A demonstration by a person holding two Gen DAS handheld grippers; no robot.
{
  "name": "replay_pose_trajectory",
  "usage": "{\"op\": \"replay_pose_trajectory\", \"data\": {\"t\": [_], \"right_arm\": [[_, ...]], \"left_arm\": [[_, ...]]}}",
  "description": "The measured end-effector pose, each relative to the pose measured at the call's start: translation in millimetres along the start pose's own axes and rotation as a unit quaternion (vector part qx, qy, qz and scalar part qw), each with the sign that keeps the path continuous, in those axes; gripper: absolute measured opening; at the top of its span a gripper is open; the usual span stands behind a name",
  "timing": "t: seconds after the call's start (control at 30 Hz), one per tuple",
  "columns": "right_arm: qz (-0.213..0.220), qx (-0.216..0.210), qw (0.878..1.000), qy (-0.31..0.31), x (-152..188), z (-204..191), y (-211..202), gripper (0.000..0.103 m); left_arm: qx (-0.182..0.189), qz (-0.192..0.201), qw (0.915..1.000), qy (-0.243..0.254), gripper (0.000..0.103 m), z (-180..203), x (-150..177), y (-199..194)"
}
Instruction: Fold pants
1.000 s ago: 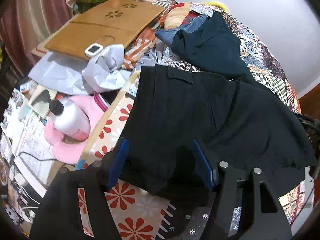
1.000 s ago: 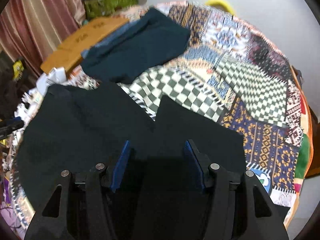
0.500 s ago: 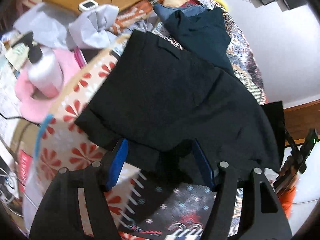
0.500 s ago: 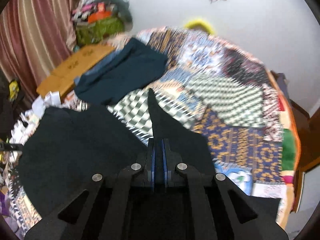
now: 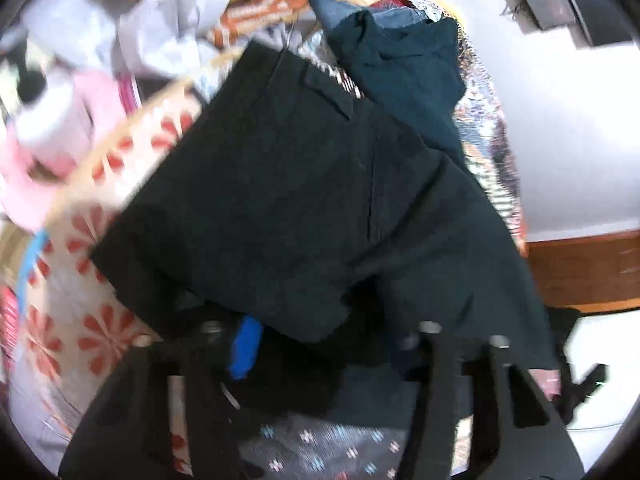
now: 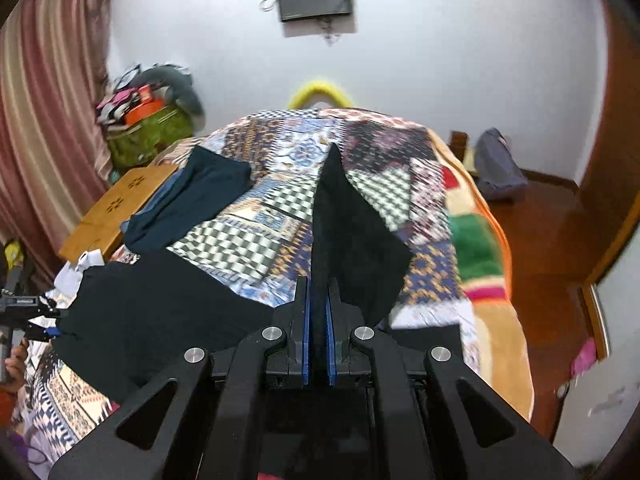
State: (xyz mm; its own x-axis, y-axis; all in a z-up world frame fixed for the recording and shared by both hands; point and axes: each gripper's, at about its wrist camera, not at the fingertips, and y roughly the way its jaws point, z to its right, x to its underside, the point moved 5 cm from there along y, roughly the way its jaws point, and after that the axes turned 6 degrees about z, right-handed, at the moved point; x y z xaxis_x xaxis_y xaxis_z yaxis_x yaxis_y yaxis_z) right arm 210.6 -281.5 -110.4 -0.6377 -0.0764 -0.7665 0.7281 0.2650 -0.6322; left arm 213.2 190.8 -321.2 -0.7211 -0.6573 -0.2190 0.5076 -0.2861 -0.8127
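Right gripper is clamped on a raised fold of the black pants, which lie across the patchwork bedspread. Left gripper stands with jaws apart beneath the pants' hem; a dark teal garment lies just beyond the pants.

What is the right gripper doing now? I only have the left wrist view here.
Observer: The right gripper is shut on a fold of the black pants; the cloth stands up in a peak beyond its jaws.
Operator: Is that pinched part off the bed?
Observer: It looks raised above the patchwork quilt, while the rest of the pants spreads on the quilt to the left.
Operator: Anything on the floor on that side?
Observer: A grey bag sits on the wooden floor to the right of the bed, by the wall.
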Motion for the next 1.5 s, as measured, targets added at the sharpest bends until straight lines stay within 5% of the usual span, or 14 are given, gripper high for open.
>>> {"op": "replay_pose_trajectory", "data": {"t": [0.03, 0.17, 0.37, 0.67, 0.77, 0.97, 1.13, 1.5], "right_arm": [[0.001, 0.003, 1.000, 0.005, 3, 3, -3, 0.005], [0.018, 0.021, 0.999, 0.025, 4, 23, -18, 0.003], [0.054, 0.026, 0.998, 0.037, -4, 38, -41, 0.003], [-0.002, 0.017, 0.996, 0.084, 55, 52, -32, 0.003], [-0.028, 0.012, 0.989, 0.147, 83, 71, -28, 0.006], [-0.059, 0.023, 0.968, 0.242, 117, 103, -19, 0.015], [-0.055, 0.024, 0.962, 0.267, 115, 116, -12, 0.019], [-0.093, -0.012, 0.973, 0.213, 85, 125, 15, 0.019]], "left_arm": [[-0.016, 0.010, 0.9998, 0.012, 0.029, 4, -3, -1], [-0.042, 0.065, 0.9947, 0.068, 0.010, 23, -15, -32], [-0.030, 0.145, 0.9800, 0.133, 0.009, 51, -22, -98], [-0.088, 0.061, 0.9832, 0.148, 0.010, 3, 17, -40], [-0.082, 0.040, 0.9870, 0.132, 0.011, -10, 29, -26], [-0.106, 0.045, 0.9812, 0.155, 0.012, -3, 31, -23], [-0.115, 0.050, 0.9789, 0.162, 0.013, -2, 31, -23], [-0.137, 0.049, 0.9739, 0.174, 0.017, 1, 31, -22]]}}
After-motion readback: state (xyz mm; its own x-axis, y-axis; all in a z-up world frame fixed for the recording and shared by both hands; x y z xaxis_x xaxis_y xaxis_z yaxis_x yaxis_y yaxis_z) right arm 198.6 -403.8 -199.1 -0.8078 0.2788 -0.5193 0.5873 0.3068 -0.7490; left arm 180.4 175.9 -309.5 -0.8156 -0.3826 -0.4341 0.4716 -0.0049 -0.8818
